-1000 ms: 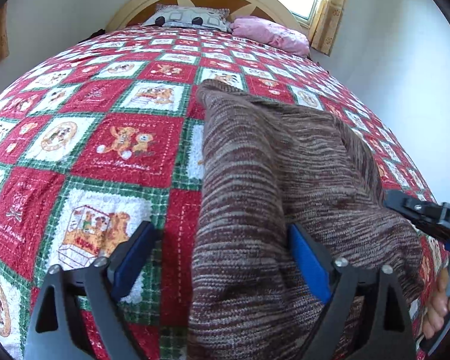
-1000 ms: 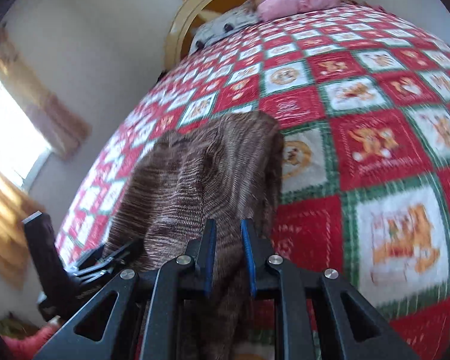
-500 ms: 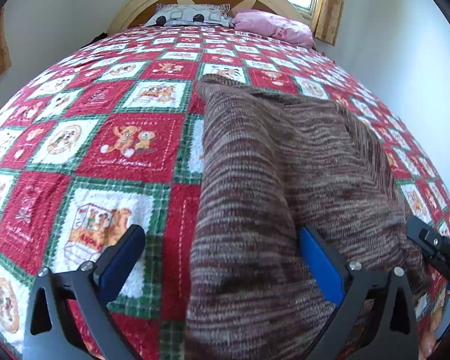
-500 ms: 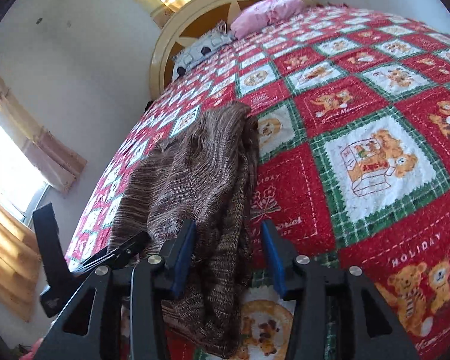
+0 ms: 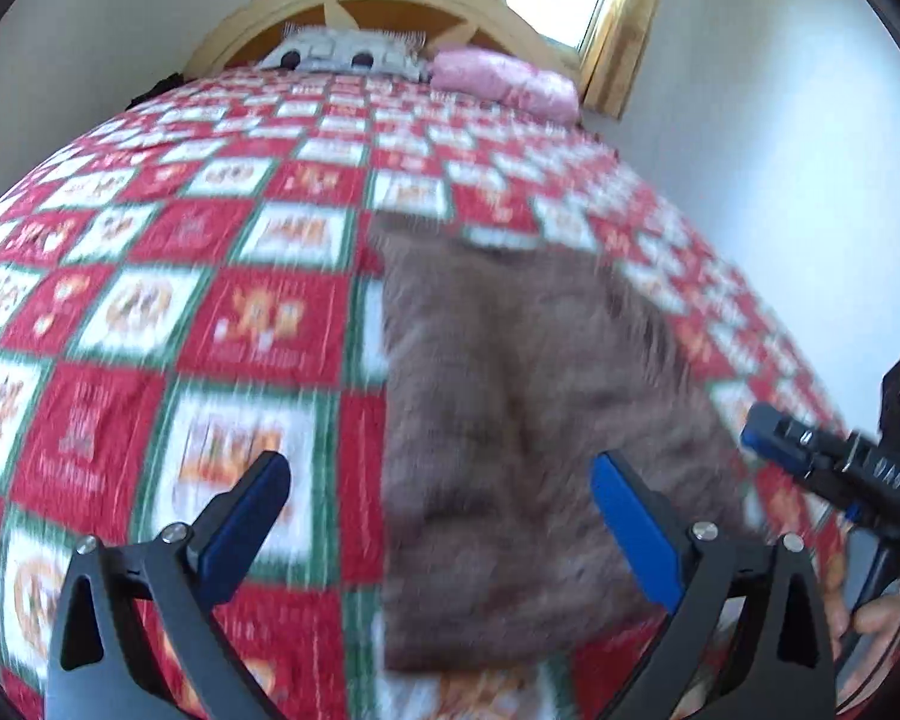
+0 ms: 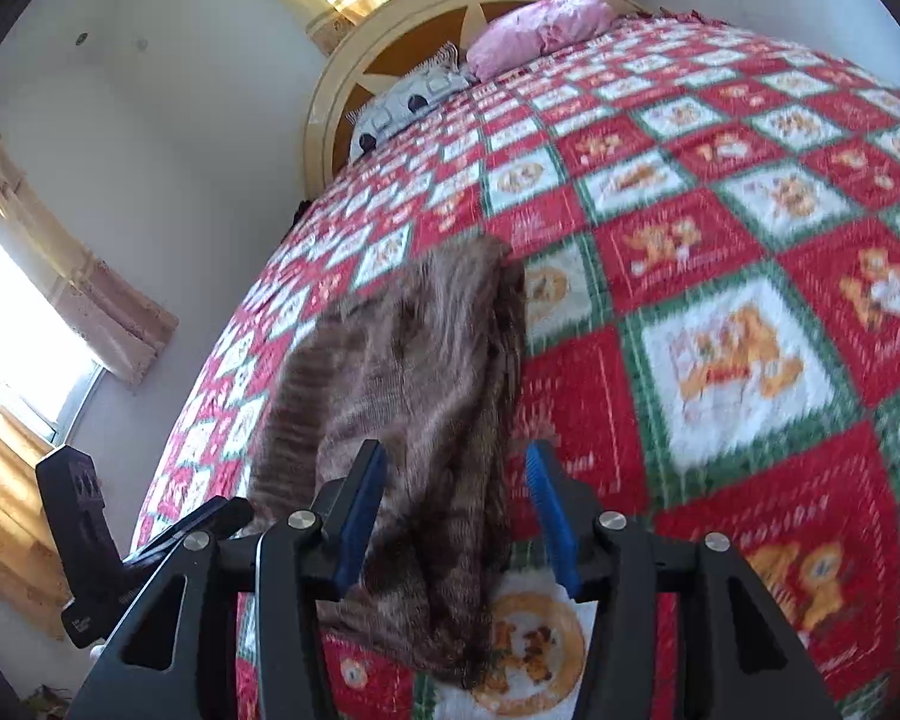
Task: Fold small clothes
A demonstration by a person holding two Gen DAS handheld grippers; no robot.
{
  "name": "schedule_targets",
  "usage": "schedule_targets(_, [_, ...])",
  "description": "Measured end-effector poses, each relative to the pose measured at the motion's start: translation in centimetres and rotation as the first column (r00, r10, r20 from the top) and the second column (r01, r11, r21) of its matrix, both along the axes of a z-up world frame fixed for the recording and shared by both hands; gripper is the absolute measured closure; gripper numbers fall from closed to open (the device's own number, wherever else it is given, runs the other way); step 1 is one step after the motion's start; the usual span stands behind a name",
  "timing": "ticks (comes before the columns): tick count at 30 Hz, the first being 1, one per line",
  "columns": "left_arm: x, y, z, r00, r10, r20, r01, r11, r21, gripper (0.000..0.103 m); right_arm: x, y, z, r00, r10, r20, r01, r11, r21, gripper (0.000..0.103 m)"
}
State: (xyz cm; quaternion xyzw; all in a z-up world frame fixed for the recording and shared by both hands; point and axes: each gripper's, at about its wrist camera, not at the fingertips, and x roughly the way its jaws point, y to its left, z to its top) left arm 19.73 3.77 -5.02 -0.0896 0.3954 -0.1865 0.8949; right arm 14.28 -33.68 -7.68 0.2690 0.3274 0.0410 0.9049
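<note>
A brown knitted garment (image 5: 510, 420) lies in a long folded strip on the red, green and white quilt (image 5: 258, 324). My left gripper (image 5: 441, 516) hovers over its near left edge, wide open, holding nothing. Above the garment's (image 6: 414, 396) near end is my right gripper (image 6: 456, 480). Its jaws are opening, with the fabric lying below and between them and the blue pads (image 6: 363, 498) clear of it. Each view shows the other gripper at its edge: the right one (image 5: 810, 462) and the left one (image 6: 150, 540).
The bed's far end has a grey patterned pillow (image 5: 342, 54), a pink pillow (image 5: 504, 81) and a rounded headboard (image 5: 384, 0). White walls and curtained windows (image 6: 24, 324) surround the bed. A person's fingers (image 5: 870, 618) show at the lower right.
The right gripper's jaws, close together at the garment's near edge a second ago, have parted. Both grippers have drawn back and up, and the garment now rests flat on the quilt.
</note>
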Motion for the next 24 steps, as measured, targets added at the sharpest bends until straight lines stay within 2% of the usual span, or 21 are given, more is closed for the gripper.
schedule_targets(3, [2.4,-0.5,0.4,1.0,-0.022,-0.016,0.022,1.0,0.008,0.007,1.4,-0.2,0.1,1.0,-0.006,-0.015,0.005,0.999,-0.039,0.047])
schedule_targets(5, [4.6,-1.2,-0.1,0.996,-0.052,-0.066,0.054,0.998,0.02,0.025,2.3,-0.2,-0.4,0.999,-0.007,-0.035,0.006,0.999,-0.035,0.047])
schedule_targets(6, [5.4,-1.2,-0.5,0.994,-0.059,-0.091,0.06,0.998,0.011,0.031,2.5,-0.3,-0.6,0.999,-0.01,-0.039,0.009,0.999,-0.035,0.047])
schedule_targets(7, [6.3,-1.4,-1.0,0.99,-0.068,-0.122,0.068,0.998,-0.007,0.042,2.9,-0.3,-0.8,0.999,-0.016,-0.044,0.014,0.999,-0.037,0.047])
schedule_targets(9, [7.5,-2.3,-1.3,0.986,-0.074,-0.148,0.073,0.997,-0.013,0.042,3.3,-0.3,-1.1,0.999,-0.023,-0.048,0.022,0.999,-0.026,0.047])
schedule_targets(12, [8.7,-3.1,-1.9,0.989,-0.052,-0.139,0.058,0.998,0.038,0.042,4.0,-0.5,-1.1,0.999,-0.04,-0.034,0.04,0.999,-0.012,0.047])
schedule_targets(13, [8.9,-2.9,-2.3,0.988,-0.039,-0.15,0.045,0.998,0.035,0.041,4.3,-0.6,-1.1,0.998,-0.049,-0.028,0.048,0.999,-0.014,0.047])
schedule_targets(16, [9.3,-1.5,-4.4,0.978,-0.02,-0.206,0.013,0.999,-0.033,0.027,5.5,-0.5,-1.8,0.998,-0.051,-0.04,0.051,0.999,-0.012,0.047])
schedule_targets(18, [8.6,-1.2,-4.6,0.987,-0.032,-0.16,0.022,0.998,-0.063,0.027,6.6,0.3,-3.2,0.997,-0.013,-0.077,0.012,1.0,-0.023,0.047])
schedule_targets(20, [8.1,-1.6,-4.5,0.99,-0.047,-0.132,0.043,0.999,-0.031,0.027,6.6,1.3,-3.2,0.998,-0.011,-0.065,0.005,0.995,-0.098,0.047])
schedule_targets(24, [8.0,-1.3,-4.6,0.99,-0.03,-0.138,0.022,0.998,-0.059,0.029,6.8,1.8,-3.2,0.998,0.027,-0.064,-0.034,0.993,-0.114,0.047])
